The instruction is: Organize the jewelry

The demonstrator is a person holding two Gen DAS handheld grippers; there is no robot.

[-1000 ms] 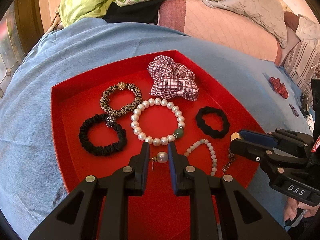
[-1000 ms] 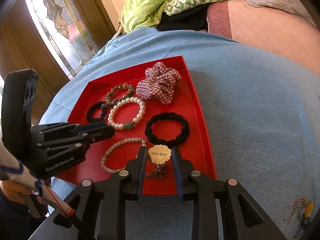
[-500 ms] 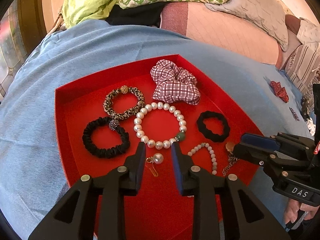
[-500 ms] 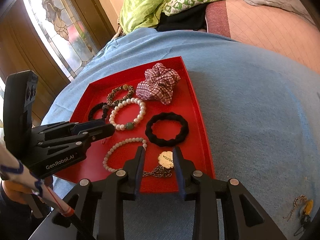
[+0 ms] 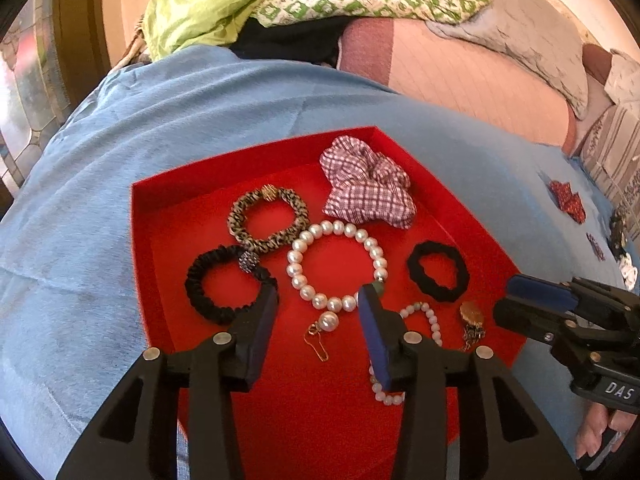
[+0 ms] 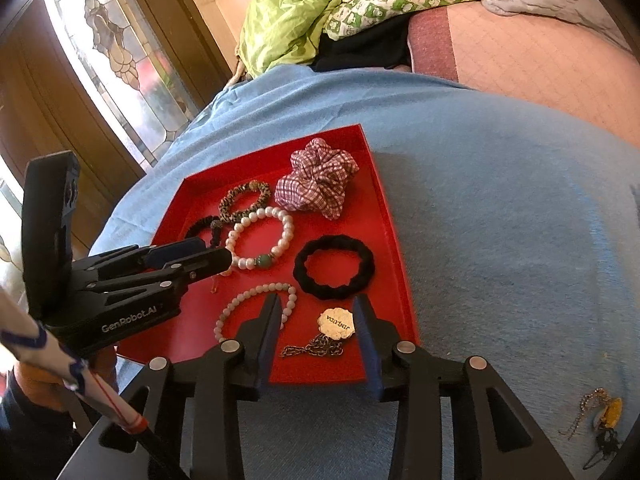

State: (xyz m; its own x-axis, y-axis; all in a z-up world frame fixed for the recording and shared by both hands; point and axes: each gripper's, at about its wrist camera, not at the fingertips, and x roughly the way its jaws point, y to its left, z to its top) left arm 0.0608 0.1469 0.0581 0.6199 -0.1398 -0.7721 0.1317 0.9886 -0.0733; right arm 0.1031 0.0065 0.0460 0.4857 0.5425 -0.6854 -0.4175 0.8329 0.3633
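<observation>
A red tray [image 5: 140, 248] [image 6: 394, 236] lies on a blue blanket. In it are a plaid scrunchie [image 5: 366, 190], a leopard hair tie [image 5: 268, 218], a black scrunchie [image 5: 224, 284], a pearl bracelet [image 5: 338, 264], a black hair band [image 6: 334, 266], a small bead bracelet [image 6: 256, 306], a pearl earring [image 5: 326, 324] and a gold tag with chain [image 6: 336, 324]. My left gripper [image 5: 318, 312] is open, with the earring lying on the tray between its fingers. My right gripper [image 6: 316, 322] is open, with the gold tag lying between its fingers.
More small pieces lie on the blanket to the right: a red bow [image 5: 566, 200] and a yellow trinket with chain [image 6: 600, 420]. Green bedding [image 6: 320, 4] and a pink mattress [image 6: 520, 48] lie behind. A stained-glass door [image 6: 120, 60] is at the left.
Both grippers have opened and drawn back. The pearl earring and the gold tag with chain, held a second ago, now lie loose on the tray floor.
</observation>
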